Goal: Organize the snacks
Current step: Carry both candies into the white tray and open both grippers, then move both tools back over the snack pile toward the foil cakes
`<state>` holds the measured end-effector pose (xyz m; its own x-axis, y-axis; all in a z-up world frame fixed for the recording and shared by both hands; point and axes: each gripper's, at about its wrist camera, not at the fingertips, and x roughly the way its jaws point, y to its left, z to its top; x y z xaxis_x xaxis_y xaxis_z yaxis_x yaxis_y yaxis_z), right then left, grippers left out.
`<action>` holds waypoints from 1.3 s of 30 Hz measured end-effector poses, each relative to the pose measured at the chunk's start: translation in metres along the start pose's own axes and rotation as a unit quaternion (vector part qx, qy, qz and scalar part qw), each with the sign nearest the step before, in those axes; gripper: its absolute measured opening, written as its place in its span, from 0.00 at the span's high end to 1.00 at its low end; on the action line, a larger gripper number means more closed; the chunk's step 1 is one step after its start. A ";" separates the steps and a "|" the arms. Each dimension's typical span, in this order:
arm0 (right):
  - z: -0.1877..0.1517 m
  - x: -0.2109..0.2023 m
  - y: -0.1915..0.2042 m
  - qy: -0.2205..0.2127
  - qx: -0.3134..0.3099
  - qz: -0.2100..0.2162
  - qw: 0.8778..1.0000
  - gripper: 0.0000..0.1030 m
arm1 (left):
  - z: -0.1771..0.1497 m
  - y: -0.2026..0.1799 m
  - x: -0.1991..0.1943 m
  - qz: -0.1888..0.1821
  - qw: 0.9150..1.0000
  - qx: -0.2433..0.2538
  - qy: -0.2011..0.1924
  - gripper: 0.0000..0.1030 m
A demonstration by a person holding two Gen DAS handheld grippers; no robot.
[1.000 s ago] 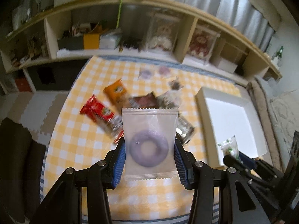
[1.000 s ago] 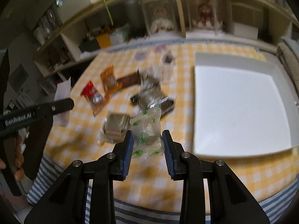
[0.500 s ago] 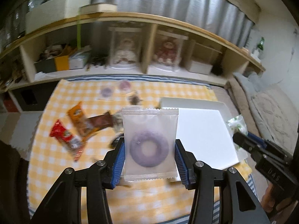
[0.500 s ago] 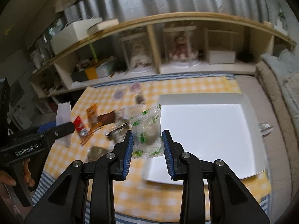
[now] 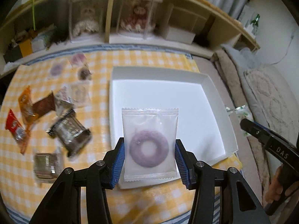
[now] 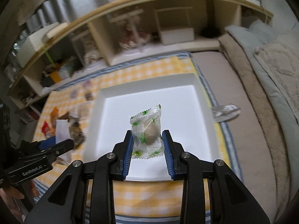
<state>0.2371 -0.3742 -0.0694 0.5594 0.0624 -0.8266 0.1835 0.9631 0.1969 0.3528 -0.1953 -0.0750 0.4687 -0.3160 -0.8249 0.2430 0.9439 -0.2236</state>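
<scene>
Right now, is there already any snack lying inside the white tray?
No, the white tray shows only its bare floor; the donut packet is held in the left tongs.

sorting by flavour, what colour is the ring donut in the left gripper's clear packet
Purple, a ring donut inside the frosted clear packet; clearest in the left wrist view.

Open white floor inside the tray (image 5: 214, 130), free across to its far edge. Raised walls all around it. Loose snack packets (image 5: 69, 132) crowded just beside the tray's left edge, spread toward the tabletop's (image 5: 97, 201) left edge. Bare cloth along the near edge.
</scene>
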 end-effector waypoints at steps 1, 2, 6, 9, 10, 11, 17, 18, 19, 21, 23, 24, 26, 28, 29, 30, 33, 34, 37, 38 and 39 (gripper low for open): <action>0.000 0.006 -0.010 0.008 0.008 -0.002 1.000 0.69 | 0.003 -0.001 0.011 0.001 1.000 -0.003 0.005 0.51; -0.001 0.009 -0.017 0.013 0.014 -0.003 1.000 0.69 | 0.006 0.000 0.019 0.001 1.000 -0.006 0.008 0.51; -0.001 0.025 -0.040 0.030 0.030 -0.011 0.999 0.69 | 0.017 0.003 0.053 0.011 1.000 -0.017 0.017 0.51; 0.000 0.037 -0.051 0.035 0.036 -0.010 0.999 0.69 | 0.020 0.005 0.068 0.016 1.000 -0.022 0.016 0.39; 0.001 0.042 -0.054 0.038 0.040 -0.005 0.998 0.69 | 0.020 0.007 0.072 0.020 0.999 -0.023 0.014 0.21; 0.002 0.045 -0.056 0.040 0.041 0.000 0.998 0.69 | 0.017 0.008 0.073 0.020 0.999 -0.025 0.011 0.04; 0.004 0.058 -0.058 0.044 0.040 0.022 0.998 0.49 | 0.013 0.015 0.084 0.013 1.000 -0.022 -0.002 0.00; 0.004 0.058 -0.058 0.043 0.039 0.020 0.998 0.31 | 0.011 0.015 0.084 0.009 1.000 -0.022 -0.003 0.00; 0.004 0.057 -0.057 0.040 0.035 0.017 0.998 0.24 | 0.010 0.017 0.084 0.005 1.000 -0.022 -0.004 0.00; 0.003 0.054 -0.053 0.035 0.019 0.011 0.999 0.11 | 0.008 0.020 0.083 0.006 1.000 -0.025 -0.005 0.00; 0.002 0.053 -0.050 0.044 0.003 0.005 0.999 0.00 | 0.005 0.022 0.078 0.010 1.000 -0.021 -0.006 0.00; 0.001 0.052 -0.048 0.045 -0.004 0.003 0.999 0.00 | 0.005 0.021 0.077 0.012 1.000 -0.017 -0.007 0.00; -0.003 0.051 -0.043 0.057 -0.027 -0.010 0.998 0.00 | 0.001 0.019 0.069 0.031 0.999 -0.015 -0.009 0.00; -0.007 0.050 -0.040 0.063 -0.044 -0.018 0.997 0.00 | -0.006 0.017 0.058 0.029 0.999 -0.009 -0.013 0.00; -0.010 0.048 -0.038 0.062 -0.052 -0.024 0.996 0.00 | -0.007 0.015 0.055 0.026 1.000 -0.007 -0.015 0.00; -0.012 0.047 -0.037 0.063 -0.057 -0.028 0.996 0.00 | -0.008 0.013 0.052 0.024 1.000 -0.006 -0.014 0.00; -0.017 0.040 -0.037 0.064 -0.055 -0.027 0.996 0.00 | -0.013 0.010 0.042 0.010 1.000 0.009 -0.012 0.00; -0.018 0.038 -0.037 0.062 -0.051 -0.025 0.996 0.00 | -0.015 0.009 0.038 0.009 1.000 0.014 -0.013 0.00; -0.020 0.030 -0.036 0.055 -0.048 -0.029 0.997 0.00 | -0.019 0.006 0.027 0.009 1.000 0.024 -0.016 0.00; -0.021 0.026 -0.035 0.051 -0.048 -0.031 0.997 0.00 | -0.020 0.005 0.023 0.007 0.999 0.027 -0.017 0.00; -0.021 0.024 -0.035 0.049 -0.047 -0.030 0.997 0.00 | -0.022 0.004 0.020 0.006 0.999 0.027 -0.016 0.00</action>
<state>0.2268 -0.4009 -0.1073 0.4665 0.0239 -0.8842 0.1350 0.9860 0.0979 0.3448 -0.1954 -0.1037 0.4991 -0.3094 -0.8094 0.2832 0.9410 -0.1851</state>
